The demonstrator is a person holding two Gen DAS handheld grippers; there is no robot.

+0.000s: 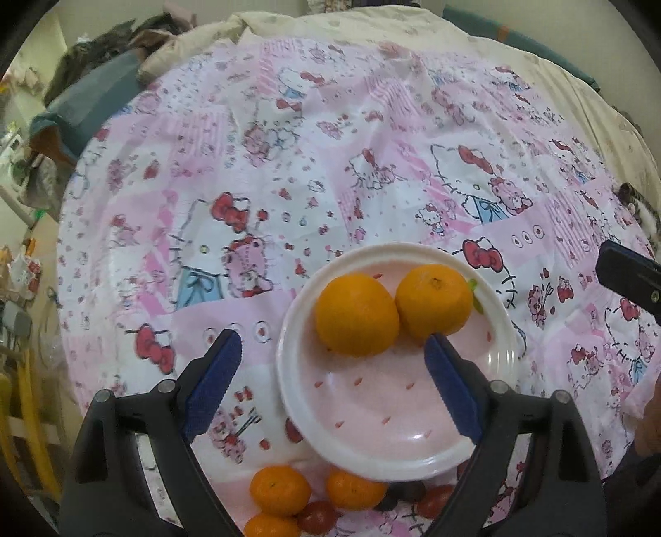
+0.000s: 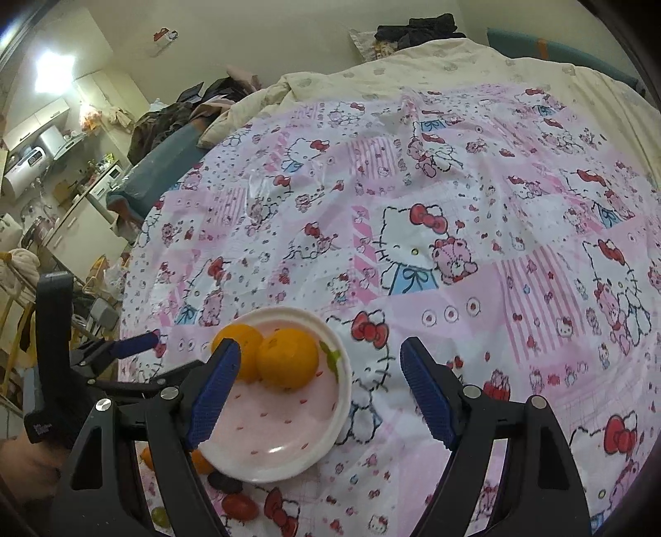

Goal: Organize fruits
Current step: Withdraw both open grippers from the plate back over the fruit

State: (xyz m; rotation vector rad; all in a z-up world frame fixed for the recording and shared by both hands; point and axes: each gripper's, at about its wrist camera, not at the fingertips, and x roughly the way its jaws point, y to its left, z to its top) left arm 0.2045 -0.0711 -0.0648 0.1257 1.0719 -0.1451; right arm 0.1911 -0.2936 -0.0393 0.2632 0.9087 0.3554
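Note:
A white plate with a pink centre (image 1: 413,417) (image 2: 272,438) lies on the cartoon-print cloth and holds two oranges (image 1: 356,314) (image 1: 434,300) (image 2: 288,358) side by side. My left gripper (image 1: 334,351) hovers above the plate, open and empty, its blue fingertips (image 1: 226,347) apart from the oranges. My right gripper (image 2: 319,360) is open over the cloth just right of the plate, holding nothing. Loose mandarins (image 1: 280,490) (image 1: 355,487) and small red tomatoes (image 1: 317,517) (image 2: 240,507) lie on the cloth near the plate's near edge.
The pink cartoon-print cloth (image 2: 454,215) covers a bed with a cream quilt (image 2: 413,66) behind. Dark clothes (image 2: 417,29) are piled at the far end. A kitchen counter (image 2: 66,198) lies off the bed's left edge. The left gripper's body (image 2: 62,355) appears at left.

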